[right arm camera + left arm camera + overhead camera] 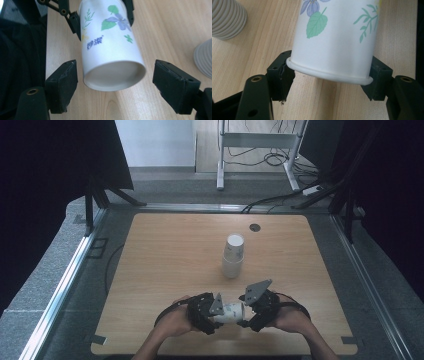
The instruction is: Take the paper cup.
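The flowered cup (334, 37) is clenched at its rim by the left gripper (205, 312), while the released right gripper (122, 85) is spread around its base, so it could be crushed toward 6 o'clock.

A lab recording bay: black curtains (45, 160) around a wooden table (165, 250), floor cables (272, 200)

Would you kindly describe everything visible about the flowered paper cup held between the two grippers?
The flowered paper cup is white, printed with purple flowers, green leaves and small blue lettering. It looks like thin paper, with a rolled rim and a recessed base. It lies roughly sideways just above the wooden table, near the person's edge. The left gripper clamps it at the rim; the right gripper has its jaws open on either side of the base, apart from it.
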`<state>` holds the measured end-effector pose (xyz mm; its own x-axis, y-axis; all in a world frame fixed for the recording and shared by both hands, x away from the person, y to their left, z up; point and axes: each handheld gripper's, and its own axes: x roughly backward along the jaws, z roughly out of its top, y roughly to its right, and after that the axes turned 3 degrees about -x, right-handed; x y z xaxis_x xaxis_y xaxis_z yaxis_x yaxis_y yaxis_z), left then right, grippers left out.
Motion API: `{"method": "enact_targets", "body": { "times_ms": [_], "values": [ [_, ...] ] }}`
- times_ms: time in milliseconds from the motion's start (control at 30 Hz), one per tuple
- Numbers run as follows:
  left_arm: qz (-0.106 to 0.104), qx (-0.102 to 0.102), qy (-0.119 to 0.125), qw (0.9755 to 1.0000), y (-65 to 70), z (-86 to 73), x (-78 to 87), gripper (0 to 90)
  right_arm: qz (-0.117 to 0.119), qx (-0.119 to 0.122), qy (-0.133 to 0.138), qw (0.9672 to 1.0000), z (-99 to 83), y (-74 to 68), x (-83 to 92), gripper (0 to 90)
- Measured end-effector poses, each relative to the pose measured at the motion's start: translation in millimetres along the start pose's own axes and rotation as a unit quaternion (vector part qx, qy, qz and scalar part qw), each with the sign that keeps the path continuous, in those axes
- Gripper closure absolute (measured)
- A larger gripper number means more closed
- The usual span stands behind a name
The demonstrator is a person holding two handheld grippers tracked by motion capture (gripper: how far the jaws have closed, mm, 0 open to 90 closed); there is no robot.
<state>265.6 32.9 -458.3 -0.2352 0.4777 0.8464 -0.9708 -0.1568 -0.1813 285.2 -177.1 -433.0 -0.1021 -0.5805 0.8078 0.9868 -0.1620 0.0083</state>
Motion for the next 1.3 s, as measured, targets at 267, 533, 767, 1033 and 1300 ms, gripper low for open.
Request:
{"method": "enact_targets", "body": {
  "times_ms": [267,533,767,1033,1300],
  "values": [
    [0.012,-0.022,-0.031,0.9992,5.9,7.2,-3.9,32.8,-0.002,0.02,-0.036,0.9992,5.0,-5.7,-12.8,22.1],
    [0.015,-0.036,-0.041,0.9984,12.2,13.1,-5.8,32.8,0.001,0.038,-0.055,0.9978,5.9,-8.4,-22.4,24.0],
    [0.015,-0.025,-0.032,0.9991,18.1,14.6,-10.9,32.8,0.004,0.047,-0.064,0.9968,7.2,-11.8,-28.5,26.7],
    [0.014,-0.033,-0.043,0.9984,18.5,15.4,-11.1,32.8,0.004,0.045,-0.068,0.9967,7.7,-14.0,-30.9,30.6],
    [0.012,-0.029,-0.036,0.9989,17.6,14.0,-11.5,32.8,0.004,0.049,-0.072,0.9962,7.9,-14.8,-30.3,35.7]
  ]
}}
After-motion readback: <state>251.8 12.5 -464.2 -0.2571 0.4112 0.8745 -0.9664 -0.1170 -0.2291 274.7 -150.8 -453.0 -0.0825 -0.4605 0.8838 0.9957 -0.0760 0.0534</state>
